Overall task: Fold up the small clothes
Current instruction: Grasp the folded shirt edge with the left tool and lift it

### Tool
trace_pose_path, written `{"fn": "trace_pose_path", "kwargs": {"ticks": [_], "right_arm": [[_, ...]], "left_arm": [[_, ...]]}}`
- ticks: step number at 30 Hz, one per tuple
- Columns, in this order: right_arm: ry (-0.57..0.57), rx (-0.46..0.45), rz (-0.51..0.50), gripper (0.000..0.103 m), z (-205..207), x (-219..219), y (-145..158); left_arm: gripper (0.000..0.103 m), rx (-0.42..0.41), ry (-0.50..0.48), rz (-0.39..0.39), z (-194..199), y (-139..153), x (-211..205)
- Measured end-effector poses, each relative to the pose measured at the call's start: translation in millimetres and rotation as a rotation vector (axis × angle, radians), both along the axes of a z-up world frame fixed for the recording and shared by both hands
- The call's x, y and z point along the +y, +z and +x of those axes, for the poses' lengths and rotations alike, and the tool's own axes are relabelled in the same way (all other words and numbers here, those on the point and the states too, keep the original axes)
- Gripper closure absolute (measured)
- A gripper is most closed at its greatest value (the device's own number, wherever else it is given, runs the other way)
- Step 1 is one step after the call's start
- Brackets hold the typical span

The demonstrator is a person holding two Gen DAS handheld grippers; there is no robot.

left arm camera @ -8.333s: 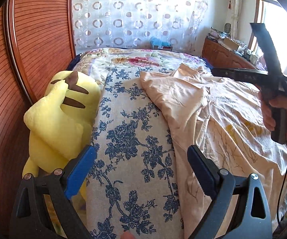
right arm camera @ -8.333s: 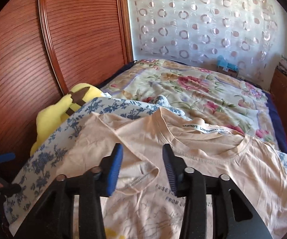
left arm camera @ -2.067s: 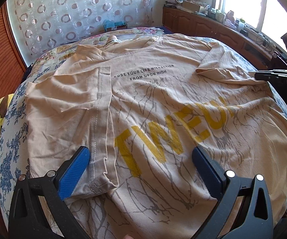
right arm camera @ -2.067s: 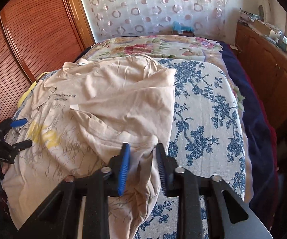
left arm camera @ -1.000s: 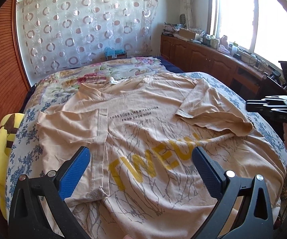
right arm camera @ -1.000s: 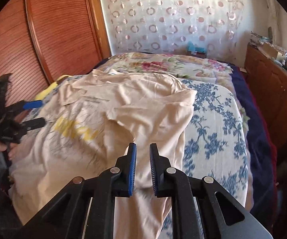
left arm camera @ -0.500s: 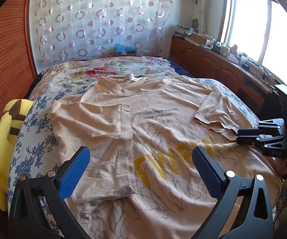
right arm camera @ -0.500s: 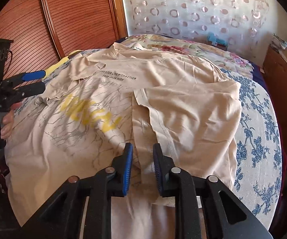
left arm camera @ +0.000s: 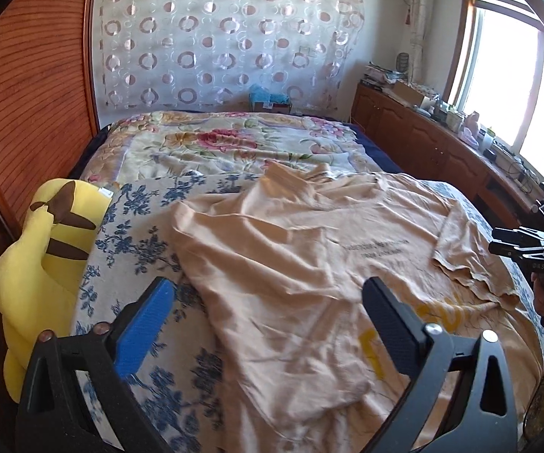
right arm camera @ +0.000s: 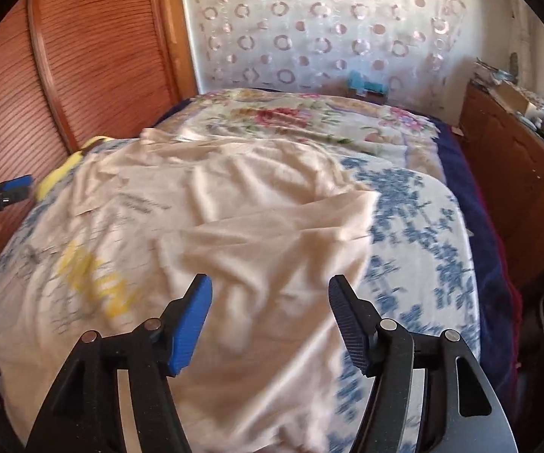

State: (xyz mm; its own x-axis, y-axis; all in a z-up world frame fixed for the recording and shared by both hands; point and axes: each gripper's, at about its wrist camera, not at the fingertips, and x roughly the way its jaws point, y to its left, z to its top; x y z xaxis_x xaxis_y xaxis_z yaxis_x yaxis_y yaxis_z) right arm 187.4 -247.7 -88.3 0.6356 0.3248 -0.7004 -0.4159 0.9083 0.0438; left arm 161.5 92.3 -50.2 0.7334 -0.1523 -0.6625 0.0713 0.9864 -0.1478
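Note:
A beige T-shirt (left arm camera: 309,264) with yellow letters lies spread on the bed, both of its sides folded in over the middle. My left gripper (left arm camera: 268,313) hovers over the shirt's left folded edge. Its jaws stand wide and are closing a little, with cloth below them but nothing pinched. My right gripper (right arm camera: 270,313) is above the T-shirt (right arm camera: 234,207) at its right folded flap. Its jaws are opening and the pads (right arm camera: 192,317) are off the cloth. Each gripper shows at the edge of the other's view: the right gripper (left arm camera: 513,243) and the left gripper (right arm camera: 6,188).
A yellow plush toy (left arm camera: 42,264) lies at the bed's left side against a ribbed wooden panel (left arm camera: 26,105). A blue-flowered sheet (right arm camera: 415,234) lies under the shirt, a floral quilt (left arm camera: 234,143) beyond it. A wooden cabinet (left arm camera: 423,139) with clutter runs under the window.
My right gripper's jaws went from nearly shut on the shirt's right edge to wide apart, leaving that flap lying folded over. My left gripper has swung left, towards the plush toy.

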Motion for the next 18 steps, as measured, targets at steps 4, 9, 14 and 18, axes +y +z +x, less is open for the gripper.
{"fn": "trace_pose_path", "kwargs": {"ticks": [4, 9, 14, 18], "right_arm": [[-0.059, 0.027, 0.01, 0.037, 32.0, -12.2, -8.5], [-0.069, 0.038, 0.005, 0.037, 54.9, -9.4, -10.7], [-0.078, 0.069, 0.006, 0.037, 71.8, -8.5, -18.9], [-0.071, 0.047, -0.025, 0.037, 70.9, -2.5, -20.3]], "left_arm": [[0.015, 0.054, 0.012, -0.024, 21.7, -12.6, 21.2], [0.021, 0.099, 0.042, -0.04, 44.5, -26.5, 37.0], [0.026, 0.138, 0.051, -0.027, 61.5, -37.6, 45.8], [0.036, 0.154, 0.063, -0.02, 71.9, -44.7, 49.5]]}}
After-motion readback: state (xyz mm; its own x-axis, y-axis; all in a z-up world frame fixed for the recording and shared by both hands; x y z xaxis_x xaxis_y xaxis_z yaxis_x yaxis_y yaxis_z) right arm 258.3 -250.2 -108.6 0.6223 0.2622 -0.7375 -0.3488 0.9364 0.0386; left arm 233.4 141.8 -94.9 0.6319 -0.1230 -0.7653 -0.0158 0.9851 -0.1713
